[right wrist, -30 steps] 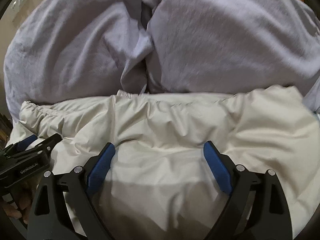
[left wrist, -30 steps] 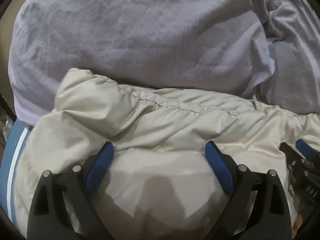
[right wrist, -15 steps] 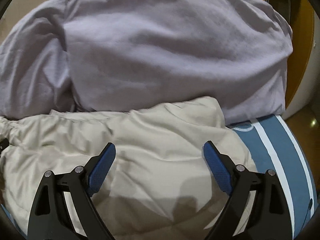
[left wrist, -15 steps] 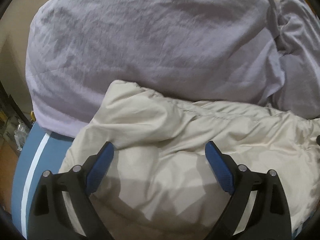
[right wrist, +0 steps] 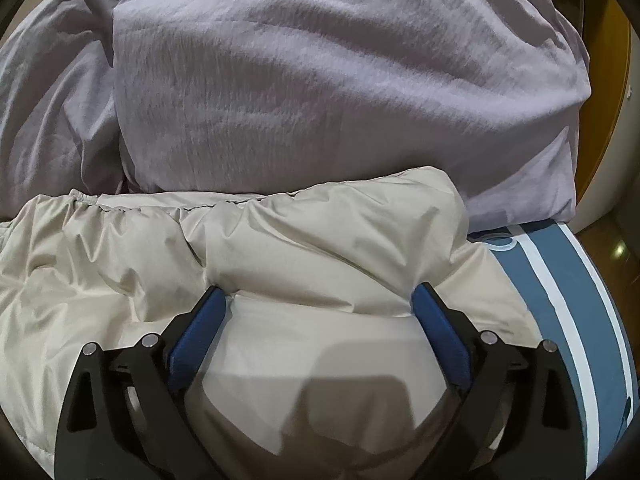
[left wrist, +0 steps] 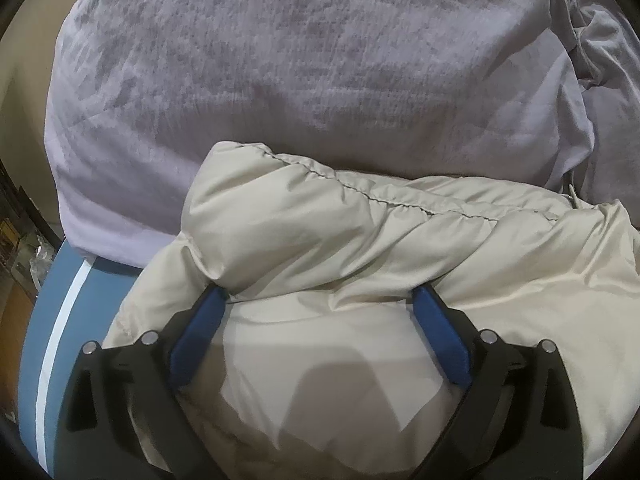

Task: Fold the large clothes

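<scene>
Cream padding fills the lower half of both wrist views: a puffy cream jacket (left wrist: 360,248) lies on a bed covered by a blue sheet (left wrist: 44,320) with a white stripe. Behind the jacket, toward the far side of the bed, sits a bulky lilac duvet (left wrist: 300,80), bunched and creased, its near edge touching the jacket's gathered seam.

In the left wrist view the jacket's end comes close to the bed's left edge, where the blue sheet shows bare beside it. The left claw (left wrist: 320,300) stands wide, its blue pads (left wrist: 196,340) spread well apart, and both tips meet a raised fold of the jacket; the fabric bulges between the fingers (whether the pads press on it or only touch it I cannot tell, but nothing is pinched). A shadow of the tool falls on the cloth beneath.

In the right wrist view the jacket (right wrist: 300,248) ends near the bed's right edge, with the striped sheet (right wrist: 568,300) bare beside it and the duvet (right wrist: 320,80) piled beyond. The right claw (right wrist: 320,300) is opening, already close to its widest, with the jacket's puffed fold lying between the blue pads (right wrist: 440,340) and not gripped. An orange-brown wooden surface (right wrist: 592,120) shows past the bed's far right corner.
</scene>
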The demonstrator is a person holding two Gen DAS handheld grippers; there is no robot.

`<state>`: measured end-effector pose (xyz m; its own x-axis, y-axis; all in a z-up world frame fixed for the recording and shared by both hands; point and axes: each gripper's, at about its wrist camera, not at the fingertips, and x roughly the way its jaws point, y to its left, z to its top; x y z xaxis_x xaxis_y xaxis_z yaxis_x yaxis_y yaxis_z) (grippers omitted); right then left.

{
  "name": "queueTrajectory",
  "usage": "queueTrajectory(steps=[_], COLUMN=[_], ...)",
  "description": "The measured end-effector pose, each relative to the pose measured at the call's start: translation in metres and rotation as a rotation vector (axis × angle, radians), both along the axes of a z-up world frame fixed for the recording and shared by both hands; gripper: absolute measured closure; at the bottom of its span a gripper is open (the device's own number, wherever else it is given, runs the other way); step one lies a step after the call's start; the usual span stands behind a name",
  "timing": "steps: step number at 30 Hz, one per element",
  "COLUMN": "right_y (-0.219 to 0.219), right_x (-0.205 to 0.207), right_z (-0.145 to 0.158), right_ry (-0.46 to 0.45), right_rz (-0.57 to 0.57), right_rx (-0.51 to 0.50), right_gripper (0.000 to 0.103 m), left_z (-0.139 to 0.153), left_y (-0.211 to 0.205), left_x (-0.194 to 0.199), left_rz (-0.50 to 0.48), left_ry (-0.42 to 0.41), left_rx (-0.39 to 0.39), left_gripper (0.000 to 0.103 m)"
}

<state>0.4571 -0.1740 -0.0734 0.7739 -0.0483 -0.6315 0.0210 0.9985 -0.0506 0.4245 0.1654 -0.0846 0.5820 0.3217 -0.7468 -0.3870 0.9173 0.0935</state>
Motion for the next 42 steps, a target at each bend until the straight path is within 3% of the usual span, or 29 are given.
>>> queueTrajectory(steps=[6, 28, 35, 38, 42], right_y=[-0.002, -0.018, -0.014, -0.020, -0.035], right_x=[0.004, 0.021, 0.020, 0.020, -0.008], right_z=[-0.003, -0.017, -0.015, -0.010, 0.008], right_ry=[0.001, 0.013, 0.031, 0.082, 0.066], right_rz=[-0.002, -0.009, -0.009, -0.026, -0.067], right_rx=[-0.006, -0.021, -0.015, -0.009, 0.020], right_gripper=[0.004, 0.001, 0.001, 0.001, 0.001], left_z=[-0.015, -0.051, -0.048, -0.041, -0.023], left_y=[0.023, 0.021, 0.019, 0.020, 0.022], left_x=[0.016, 0.016, 0.015, 0.011, -0.015], left_rz=[-0.002, 0.004, 0.004, 0.011, 0.017], left_ry=[-0.002, -0.025, -0.011, 0.022, 0.010], left_rx=[-0.009, -0.022, -0.024, -0.034, -0.059], left_gripper=[0.006, 0.004, 0.004, 0.005, 0.005])
